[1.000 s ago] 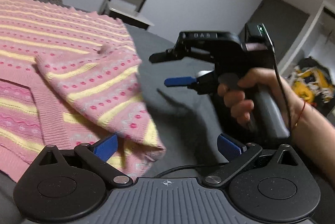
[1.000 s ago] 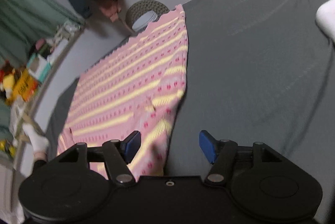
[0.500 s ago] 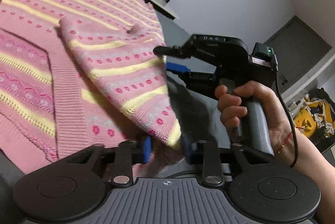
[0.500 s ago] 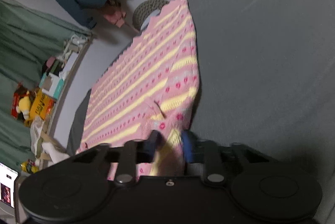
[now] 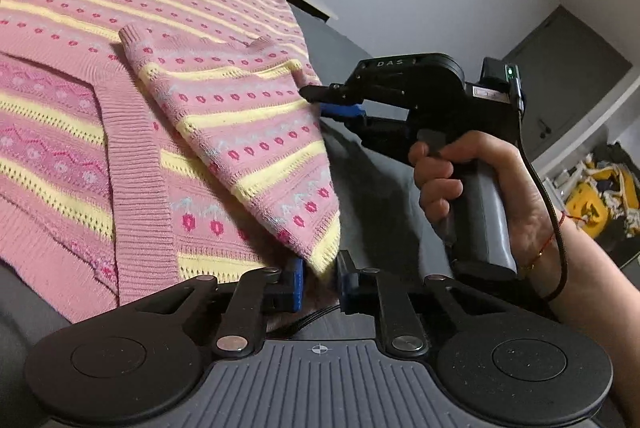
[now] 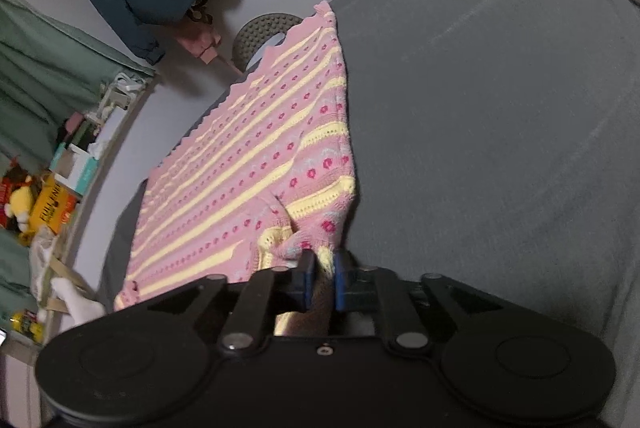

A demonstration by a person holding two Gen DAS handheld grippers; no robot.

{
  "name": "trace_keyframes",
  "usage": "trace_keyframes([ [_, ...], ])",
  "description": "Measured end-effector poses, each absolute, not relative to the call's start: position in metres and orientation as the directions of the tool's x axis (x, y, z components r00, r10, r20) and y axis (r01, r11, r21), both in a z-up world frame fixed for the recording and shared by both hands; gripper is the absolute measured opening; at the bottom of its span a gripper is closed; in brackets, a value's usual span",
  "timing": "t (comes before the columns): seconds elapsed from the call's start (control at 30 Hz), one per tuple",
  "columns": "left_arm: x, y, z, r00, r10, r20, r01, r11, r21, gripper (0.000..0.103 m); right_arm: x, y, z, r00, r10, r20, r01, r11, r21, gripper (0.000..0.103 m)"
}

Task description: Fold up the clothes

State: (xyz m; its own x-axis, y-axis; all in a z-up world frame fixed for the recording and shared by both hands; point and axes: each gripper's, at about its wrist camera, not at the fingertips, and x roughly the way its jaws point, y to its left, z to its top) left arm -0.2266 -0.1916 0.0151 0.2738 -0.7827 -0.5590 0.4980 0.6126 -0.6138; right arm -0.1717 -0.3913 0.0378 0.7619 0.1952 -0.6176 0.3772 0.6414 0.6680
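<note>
Gripping sweater edge: left tool clamped | right tool clamped | bed beneath

— Left gripper? Jaws closed on cloth.
— Right gripper? Clamped likewise, level, out ahead of the left. Hand wrapped round grip, wrist bent.

Pinched between matt blue pads: soft open-knit wool sweater, ribbed along the band. Beyond the jaws, smooth matt grey bedsheet. Matt black plastic right gripper.
</note>
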Motion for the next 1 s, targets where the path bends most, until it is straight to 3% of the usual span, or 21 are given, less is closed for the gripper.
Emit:
trace_keyframes([
  [0.07, -0.227, -0.191, 0.015, 0.274, -0.785, -0.556, 0.503, 0.609, -0.613, 0.019, -0.172, -0.392, 0.037, 0.766, 0.200, -0.611, 0.377, 0.631, 0.679, 0.015],
  [0.13, -0.229, -0.188, 0.018, 0.259, -0.789, -0.558, 0.516, 0.601, -0.610, 0.031, -0.172, -0.393, 0.036, 0.770, 0.208, -0.603, 0.378, 0.613, 0.694, 0.019],
  [0.3, -0.245, -0.181, 0.032, 0.252, -0.784, -0.567, 0.587, 0.589, -0.555, 0.042, -0.174, -0.393, 0.040, 0.779, 0.200, -0.595, 0.378, 0.607, 0.699, 0.034],
  [0.43, -0.258, -0.176, 0.047, 0.258, -0.798, -0.545, 0.663, 0.556, -0.500, 0.069, -0.182, -0.389, 0.053, 0.784, 0.125, -0.608, 0.386, 0.668, 0.636, 0.041],
  [0.53, -0.257, -0.167, 0.056, 0.294, -0.784, -0.546, 0.669, 0.577, -0.468, 0.084, -0.193, -0.384, 0.065, 0.799, 0.088, -0.595, 0.374, 0.703, 0.606, 0.052],
  [0.73, -0.252, -0.148, 0.073, 0.374, -0.747, -0.549, 0.663, 0.630, -0.406, 0.087, -0.211, -0.342, 0.089, 0.833, 0.095, -0.545, 0.255, 0.809, 0.530, 0.085],
  [0.8, -0.248, -0.138, 0.077, 0.407, -0.726, -0.555, 0.643, 0.659, -0.391, 0.087, -0.217, -0.322, 0.093, 0.852, 0.087, -0.516, 0.213, 0.843, 0.494, 0.103],
  [1.0, -0.236, -0.103, 0.081, 0.494, -0.672, -0.552, 0.571, 0.730, -0.377, 0.089, -0.216, -0.276, 0.093, 0.879, 0.056, -0.474, 0.096, 0.952, 0.291, 0.103],
])
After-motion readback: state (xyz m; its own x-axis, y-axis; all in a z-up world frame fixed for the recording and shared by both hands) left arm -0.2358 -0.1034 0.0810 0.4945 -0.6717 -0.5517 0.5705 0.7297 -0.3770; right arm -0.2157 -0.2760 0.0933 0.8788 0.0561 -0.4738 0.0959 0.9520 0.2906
